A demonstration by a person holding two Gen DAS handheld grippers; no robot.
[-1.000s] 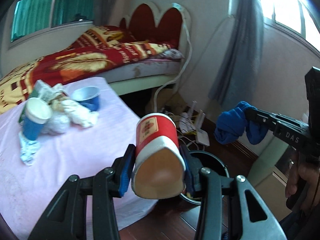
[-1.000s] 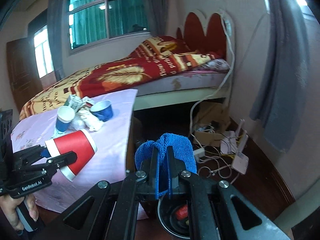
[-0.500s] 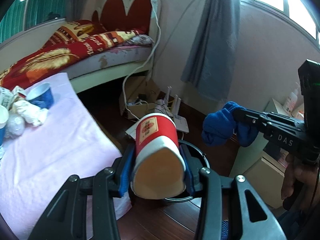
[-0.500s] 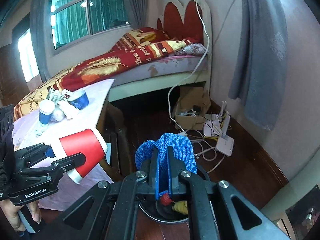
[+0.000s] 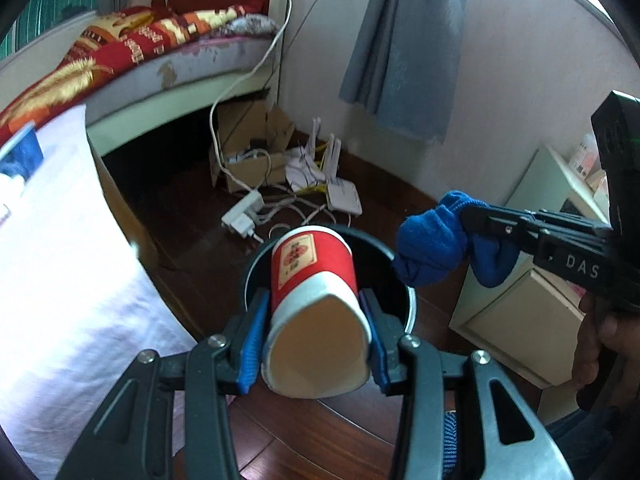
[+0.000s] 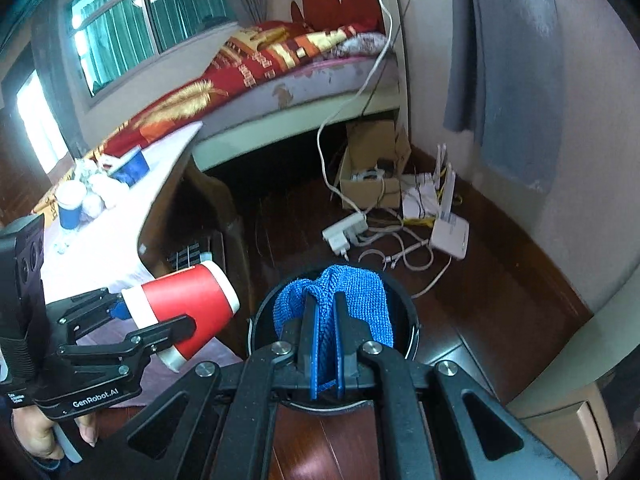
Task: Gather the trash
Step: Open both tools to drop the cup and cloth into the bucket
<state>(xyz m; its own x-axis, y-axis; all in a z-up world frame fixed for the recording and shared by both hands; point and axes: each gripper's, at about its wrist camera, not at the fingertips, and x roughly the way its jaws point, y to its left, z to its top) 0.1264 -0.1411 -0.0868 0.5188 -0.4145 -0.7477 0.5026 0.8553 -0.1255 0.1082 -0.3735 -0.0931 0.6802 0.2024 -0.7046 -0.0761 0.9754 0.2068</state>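
While the left gripper [image 5: 316, 332] squeezes a red paper cup [image 5: 314, 280] at its mouth end, tipped over the black trash bin [image 5: 404, 300] on the wooden floor, the right gripper [image 6: 326, 344] is clamped tight on a blue cloth [image 6: 360, 292] above that bin.

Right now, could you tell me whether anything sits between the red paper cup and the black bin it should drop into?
Nothing visible does. The red paper cup, clamped in the left hand-held gripper, hangs over the round black bin's open mouth. The blue knitted cloth in the right hand-held gripper hangs beside it, not underneath.
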